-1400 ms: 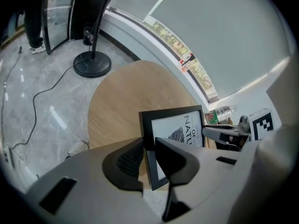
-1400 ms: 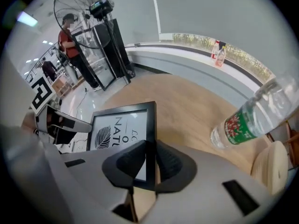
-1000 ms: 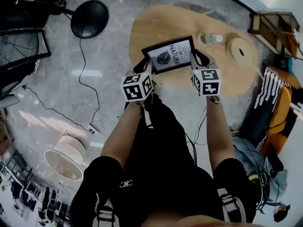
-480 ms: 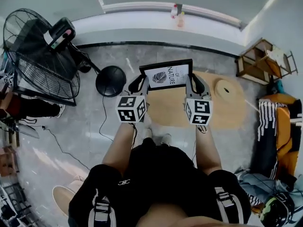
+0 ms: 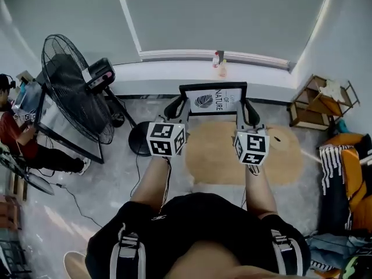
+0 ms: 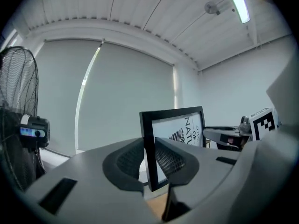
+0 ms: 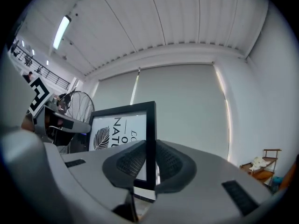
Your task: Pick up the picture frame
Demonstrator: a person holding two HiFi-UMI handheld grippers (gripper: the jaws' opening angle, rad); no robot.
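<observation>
The black picture frame [image 5: 214,99], white print with a leaf and lettering, hangs upright in the air in front of the window blind. My left gripper [image 5: 179,107] is shut on its left edge and my right gripper [image 5: 244,108] on its right edge. In the left gripper view the frame's [image 6: 175,134] black border stands pinched between the ribbed pads of the gripper [image 6: 149,161]. The right gripper view shows the frame's [image 7: 119,127] right border clamped the same way in the gripper [image 7: 150,164]. Both grippers point level.
A low wooden table [image 5: 256,156] lies on the floor below the frame. A tall black fan [image 5: 75,92] stands at the left, a wooden shelf [image 5: 322,103] at the right. Small bottles [image 5: 220,64] sit on the sill. A person [image 5: 17,132] is at the far left.
Both grippers have risen together with the frame, from just above the wooden table to in front of the blind. The frame has tipped from lying back to upright.
</observation>
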